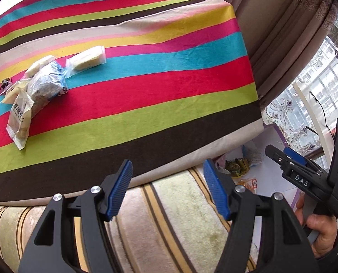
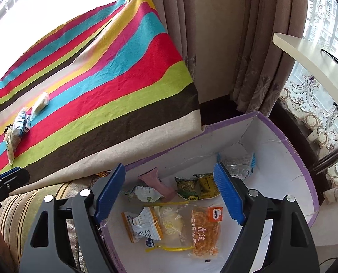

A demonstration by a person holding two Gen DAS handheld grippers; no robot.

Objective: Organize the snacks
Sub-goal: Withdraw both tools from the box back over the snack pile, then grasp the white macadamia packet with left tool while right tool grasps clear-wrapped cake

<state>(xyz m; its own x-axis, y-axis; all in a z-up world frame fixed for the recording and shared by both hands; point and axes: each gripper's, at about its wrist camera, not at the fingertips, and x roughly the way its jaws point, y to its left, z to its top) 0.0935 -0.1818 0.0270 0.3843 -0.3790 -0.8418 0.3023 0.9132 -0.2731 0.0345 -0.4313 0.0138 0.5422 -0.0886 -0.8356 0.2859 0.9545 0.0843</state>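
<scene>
Several wrapped snacks lie on the striped cloth (image 1: 169, 72): a pale bar in clear wrap (image 1: 87, 59), a blue-and-clear pack (image 1: 47, 84) and a white pouch (image 1: 18, 122). They show small in the right wrist view (image 2: 21, 122). My left gripper (image 1: 169, 188) is open and empty, below the cloth's near edge. My right gripper (image 2: 169, 193) is open and empty, above a white box with a purple rim (image 2: 305, 177). The box holds several snacks, among them an orange pack (image 2: 205, 232), a green pack (image 2: 189, 186) and a pink pack (image 2: 157, 182).
A striped beige cushion (image 1: 169, 216) lies under the left gripper. Curtains (image 2: 214, 45) hang behind the box. A white shelf (image 2: 316, 56) juts out at the right. The right gripper also shows in the left wrist view (image 1: 289, 161).
</scene>
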